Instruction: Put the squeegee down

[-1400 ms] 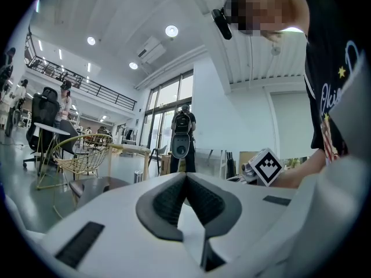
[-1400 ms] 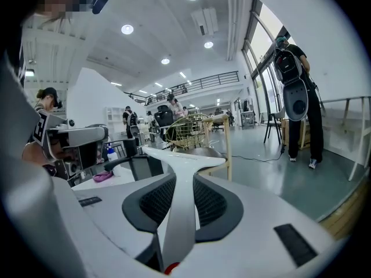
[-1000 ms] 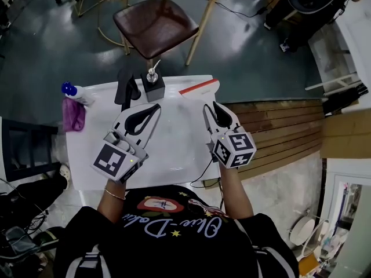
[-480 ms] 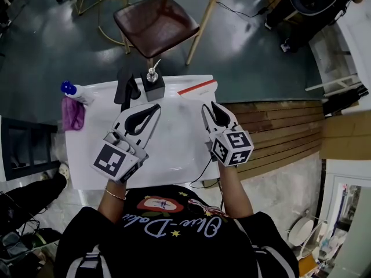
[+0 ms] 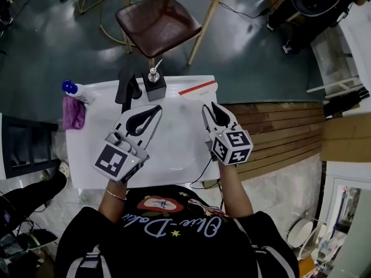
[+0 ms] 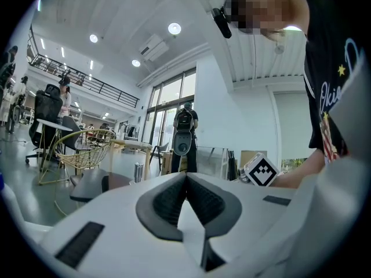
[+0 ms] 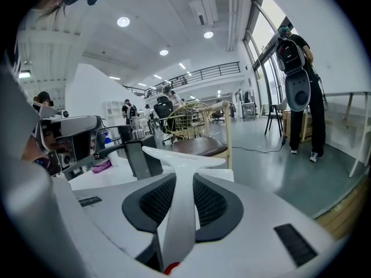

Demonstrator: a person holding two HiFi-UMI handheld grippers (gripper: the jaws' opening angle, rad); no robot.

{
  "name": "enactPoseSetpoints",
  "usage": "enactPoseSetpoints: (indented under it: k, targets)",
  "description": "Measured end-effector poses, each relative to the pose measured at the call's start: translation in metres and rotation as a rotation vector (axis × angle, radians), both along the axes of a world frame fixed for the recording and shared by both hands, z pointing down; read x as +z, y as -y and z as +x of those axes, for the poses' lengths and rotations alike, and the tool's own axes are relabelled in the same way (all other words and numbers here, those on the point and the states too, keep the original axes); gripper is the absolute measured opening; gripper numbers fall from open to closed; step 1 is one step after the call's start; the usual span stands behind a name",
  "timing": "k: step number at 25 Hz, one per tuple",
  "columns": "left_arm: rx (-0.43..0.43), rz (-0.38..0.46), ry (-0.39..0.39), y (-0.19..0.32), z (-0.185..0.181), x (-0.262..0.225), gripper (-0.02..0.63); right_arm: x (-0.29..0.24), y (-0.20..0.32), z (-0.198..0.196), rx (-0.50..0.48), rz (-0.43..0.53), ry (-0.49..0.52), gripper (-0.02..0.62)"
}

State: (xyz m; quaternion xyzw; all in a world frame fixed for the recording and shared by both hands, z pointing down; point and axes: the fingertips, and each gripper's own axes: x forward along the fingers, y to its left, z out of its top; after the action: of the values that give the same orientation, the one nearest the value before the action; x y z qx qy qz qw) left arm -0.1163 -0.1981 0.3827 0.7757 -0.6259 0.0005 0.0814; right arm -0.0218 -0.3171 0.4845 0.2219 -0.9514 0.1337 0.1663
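Observation:
The squeegee is white with a red strip along its blade. In the head view it hangs over the far right corner of the white table. My right gripper is shut on its handle. In the right gripper view the white handle runs up between the dark pads to the T-shaped blade, with the right gripper clamped on it. My left gripper hovers over the table's middle left, shut and holding nothing. In the left gripper view the left gripper has its pads meeting at the tips.
A black pump dispenser and a black tool stand at the table's far edge. At the far left lie a blue-capped spray bottle and a purple cloth. A brown chair stands beyond the table; wooden boards lie to the right.

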Motion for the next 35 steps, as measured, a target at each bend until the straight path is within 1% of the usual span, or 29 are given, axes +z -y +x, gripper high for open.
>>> enactPoseSetpoints:
  k: [24,29,35]
  targets:
    - [-0.007,-0.01,-0.01,0.004,-0.01,0.004,0.015,0.03,0.006,-0.009,-0.007,-0.052,-0.053,0.086]
    - [0.0,-0.011,-0.011,0.006,-0.008,0.004,0.015,0.032,0.007,-0.009,-0.01,-0.059,-0.042,0.087]
    - [-0.002,-0.015,-0.018,0.008,-0.008,0.003,0.015,0.036,0.008,-0.009,-0.01,-0.066,-0.057,0.087]
